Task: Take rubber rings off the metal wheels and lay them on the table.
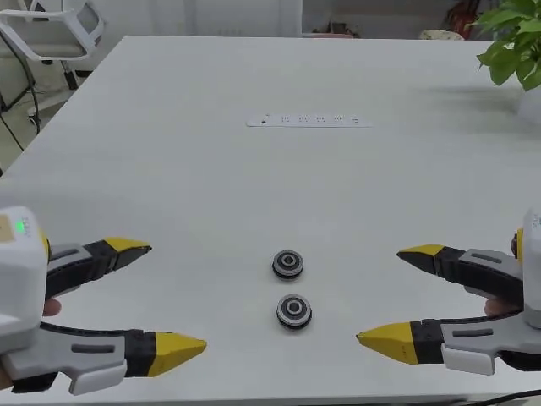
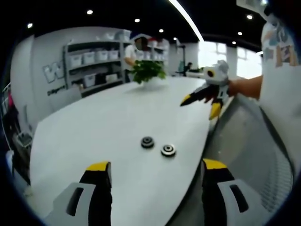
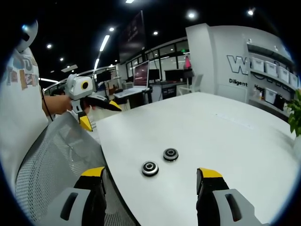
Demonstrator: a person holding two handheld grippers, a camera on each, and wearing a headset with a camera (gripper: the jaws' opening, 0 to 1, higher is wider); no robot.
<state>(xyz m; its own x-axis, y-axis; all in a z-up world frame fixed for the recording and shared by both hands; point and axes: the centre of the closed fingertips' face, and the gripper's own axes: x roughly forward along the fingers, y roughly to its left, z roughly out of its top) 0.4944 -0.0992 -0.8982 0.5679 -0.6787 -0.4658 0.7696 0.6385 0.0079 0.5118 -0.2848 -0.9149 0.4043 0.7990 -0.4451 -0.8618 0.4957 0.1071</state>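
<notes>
The left hand-held gripper [image 1: 169, 296] hovers low over the white surface [image 1: 254, 186]. Its grey jaws with yellow tips are spread wide and hold nothing. Facing it, the right hand-held gripper [image 1: 380, 294] is likewise spread and empty.

Between the two pairs of tips, apart from both, lie two small round silver metal wheels, one beyond the other. The far wheel [image 1: 288, 264] and the near wheel [image 1: 293, 311] are close together but not touching. Each lies flat with a black rubber ring [image 1: 277, 267] around its rim.

In the left gripper view, the far wheel [image 2: 147, 141] and near wheel [image 2: 168, 150] sit just ahead of the left hand-held gripper [image 2: 155, 165]. The right hand-held gripper [image 2: 200, 107] hangs well beyond them.

In the right gripper view, the near wheel [image 3: 150, 168] and far wheel [image 3: 170, 154] lie just ahead of the right hand-held gripper [image 3: 151, 172]. The left hand-held gripper [image 3: 101, 117] is off to the left.

Well past both grippers' tips, a long white socket strip [image 1: 308, 121] is set into the surface. A green leafy plant [image 1: 516, 42] stands beyond the right hand-held gripper.
</notes>
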